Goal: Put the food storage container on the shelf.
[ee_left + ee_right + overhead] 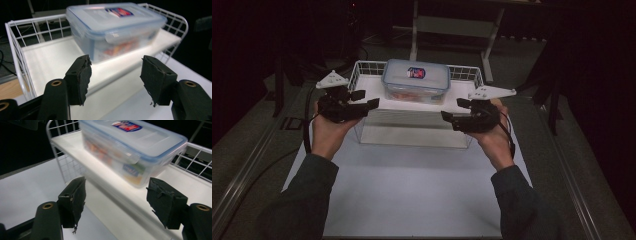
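Note:
A clear plastic food box [416, 80] with a blue-rimmed lid and a red-blue label sits on top of a white wire shelf [377, 87] at the far side of the table. The same box [113, 27] lies just beyond my left gripper [115, 75], whose jaws stand open with nothing between them. My right gripper [116, 200] is open too, facing the box [132, 147] from the other side. In the high view the left gripper [364, 100] and the right gripper [452, 111] flank the shelf's front corners, a little short of the box.
The shelf [47, 57] has wire railings on its back and sides and stands on a white table sheet [412, 190]. A pale frame stand [452, 25] rises behind the table. Dark surroundings lie beyond the table edges.

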Action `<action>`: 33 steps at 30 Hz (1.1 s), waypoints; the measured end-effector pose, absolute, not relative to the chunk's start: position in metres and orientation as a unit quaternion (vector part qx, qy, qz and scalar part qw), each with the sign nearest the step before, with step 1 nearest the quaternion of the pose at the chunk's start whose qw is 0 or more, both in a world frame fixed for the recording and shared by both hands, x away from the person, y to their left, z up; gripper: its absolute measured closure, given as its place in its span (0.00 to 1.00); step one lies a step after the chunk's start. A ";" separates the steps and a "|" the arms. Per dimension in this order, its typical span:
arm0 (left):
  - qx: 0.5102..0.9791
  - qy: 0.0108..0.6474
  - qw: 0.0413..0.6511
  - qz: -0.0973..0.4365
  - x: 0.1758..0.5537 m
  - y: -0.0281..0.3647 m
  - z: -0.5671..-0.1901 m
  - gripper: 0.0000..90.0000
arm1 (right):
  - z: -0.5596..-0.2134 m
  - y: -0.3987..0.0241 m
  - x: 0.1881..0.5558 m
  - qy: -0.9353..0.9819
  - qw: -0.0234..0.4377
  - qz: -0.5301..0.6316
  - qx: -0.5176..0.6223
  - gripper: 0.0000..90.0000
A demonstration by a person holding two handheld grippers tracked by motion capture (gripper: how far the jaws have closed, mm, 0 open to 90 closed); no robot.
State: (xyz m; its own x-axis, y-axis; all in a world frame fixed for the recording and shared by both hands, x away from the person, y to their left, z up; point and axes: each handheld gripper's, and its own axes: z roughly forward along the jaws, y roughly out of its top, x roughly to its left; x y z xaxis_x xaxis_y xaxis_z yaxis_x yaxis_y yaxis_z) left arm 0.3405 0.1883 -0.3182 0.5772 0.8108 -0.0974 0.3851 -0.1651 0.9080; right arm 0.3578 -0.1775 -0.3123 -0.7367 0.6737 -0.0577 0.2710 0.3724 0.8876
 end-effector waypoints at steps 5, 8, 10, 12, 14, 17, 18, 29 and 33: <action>0.747 0.392 0.485 0.230 0.312 0.189 -0.331 0.42 | -0.322 -0.183 0.339 0.811 0.212 0.468 0.281 0.32; 0.741 0.394 0.492 0.230 0.298 0.196 -0.338 0.41 | -0.330 -0.187 0.329 0.818 0.211 0.458 0.276 0.32; 0.739 0.396 0.491 0.237 0.291 0.200 -0.341 0.41 | -0.336 -0.192 0.322 0.817 0.204 0.462 0.277 0.32; 0.737 0.396 0.492 0.241 0.283 0.205 -0.345 0.41 | -0.341 -0.196 0.316 0.814 0.196 0.469 0.280 0.32; 0.735 0.396 0.494 0.243 0.276 0.208 -0.349 0.40 | -0.349 -0.200 0.310 0.811 0.190 0.474 0.284 0.32; 0.735 0.395 0.499 0.234 0.266 0.214 -0.358 0.40 | -0.361 -0.207 0.300 0.809 0.188 0.474 0.292 0.31; 0.737 0.395 0.496 0.235 0.261 0.216 -0.362 0.40 | -0.365 -0.209 0.298 0.809 0.188 0.474 0.293 0.31; 0.739 0.402 0.494 0.218 0.229 0.235 -0.407 0.40 | -0.391 -0.236 0.265 0.799 0.187 0.475 0.317 0.30; 0.739 0.402 0.494 0.220 0.217 0.237 -0.422 0.40 | -0.400 -0.242 0.256 0.799 0.194 0.473 0.316 0.30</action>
